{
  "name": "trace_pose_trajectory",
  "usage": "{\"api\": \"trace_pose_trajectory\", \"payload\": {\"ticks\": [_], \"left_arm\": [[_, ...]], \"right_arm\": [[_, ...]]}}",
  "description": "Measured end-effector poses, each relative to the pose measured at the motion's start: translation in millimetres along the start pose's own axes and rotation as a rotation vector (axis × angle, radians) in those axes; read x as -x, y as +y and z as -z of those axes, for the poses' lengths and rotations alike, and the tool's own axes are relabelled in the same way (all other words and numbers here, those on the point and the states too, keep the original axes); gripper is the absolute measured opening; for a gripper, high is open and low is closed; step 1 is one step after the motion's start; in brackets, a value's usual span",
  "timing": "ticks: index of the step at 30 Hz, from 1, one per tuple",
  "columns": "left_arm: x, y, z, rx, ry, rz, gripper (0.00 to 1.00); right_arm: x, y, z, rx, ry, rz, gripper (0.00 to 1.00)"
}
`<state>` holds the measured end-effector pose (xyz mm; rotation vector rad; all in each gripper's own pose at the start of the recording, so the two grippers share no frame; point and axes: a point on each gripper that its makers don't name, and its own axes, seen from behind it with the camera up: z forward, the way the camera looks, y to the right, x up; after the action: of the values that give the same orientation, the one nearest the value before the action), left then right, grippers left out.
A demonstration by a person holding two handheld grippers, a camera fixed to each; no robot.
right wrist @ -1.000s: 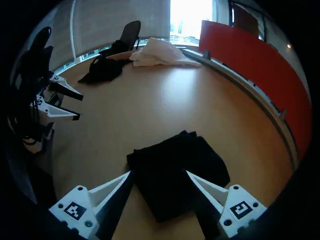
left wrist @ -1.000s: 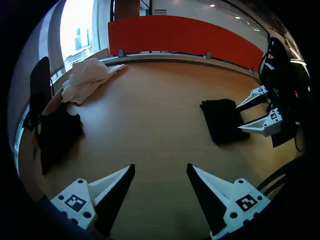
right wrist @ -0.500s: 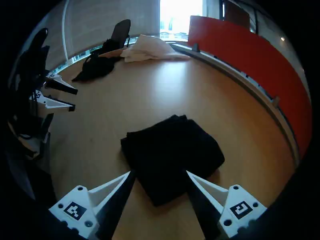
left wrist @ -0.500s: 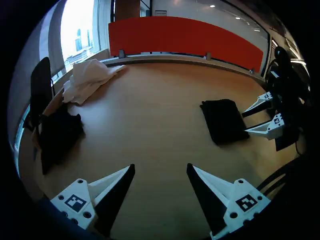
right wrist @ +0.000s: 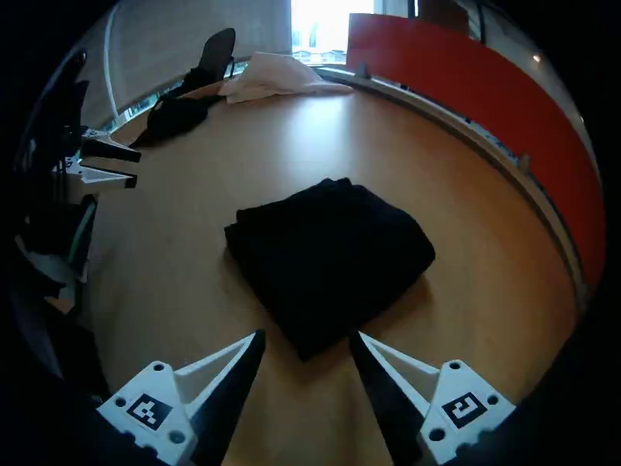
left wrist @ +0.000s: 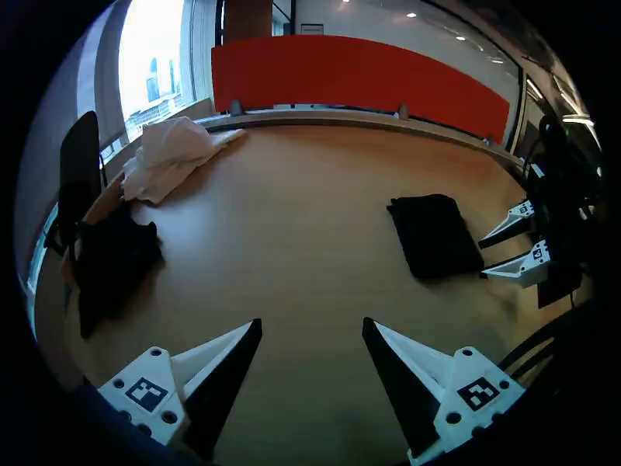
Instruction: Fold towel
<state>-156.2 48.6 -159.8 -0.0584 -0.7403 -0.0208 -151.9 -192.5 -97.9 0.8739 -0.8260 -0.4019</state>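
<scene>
R gripper [right wrist: 307, 335] had backed off the black towel [right wrist: 330, 260], jaws wide & empty. Towel lay folded on the table [right wrist: 178, 256], just past its tips. L gripper [left wrist: 310, 321] hadn't moved: wide, empty, well apart. Fold prob. done.

The towel [right wrist: 330, 256] just ahead of the right tongs [right wrist: 307, 334] is so black that its layers cannot be told apart. Far to the left of the left tongs [left wrist: 310, 321], a dark heap [left wrist: 112, 260] at the counter [left wrist: 295, 210] rim is shapeless. The chair [left wrist: 78, 167] beyond it is hidden below its backrest. Whoever holds each tongs is lost in shadow, and the lower edge cuts off both pairs' rear parts.
</scene>
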Motion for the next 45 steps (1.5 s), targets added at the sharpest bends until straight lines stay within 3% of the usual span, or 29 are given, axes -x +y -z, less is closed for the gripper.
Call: {"api": "trace_pose_trajectory", "payload": {"ticks": [11, 15, 23, 33, 45], "left_arm": [[2.3, -1.3, 0.4, 0.001, 0.005, -0.013, 0.96], [2.5, -1.9, 0.5, 0.0, 0.004, -0.017, 0.96], [1.1, -1.8, 1.4, 0.002, 0.008, -0.024, 0.96], [1.5, -1.8, 2.3, 0.004, 0.008, -0.025, 0.96], [-3.6, -0.3, 1.4, 0.019, 0.02, -0.017, 0.96]], "right_arm": [[10.2, 3.9, -5.5, 0.03, -0.004, -0.04, 0.62], [13.8, 5.6, -8.0, 0.043, -0.007, -0.045, 0.62], [19.3, 6.4, -10.3, 0.052, -0.009, -0.058, 0.42], [20.1, 4.2, -11.4, 0.051, -0.009, -0.07, 0.09], [-9.0, 11.4, 9.5, 0.074, 0.022, -0.052, 0.06]]}}
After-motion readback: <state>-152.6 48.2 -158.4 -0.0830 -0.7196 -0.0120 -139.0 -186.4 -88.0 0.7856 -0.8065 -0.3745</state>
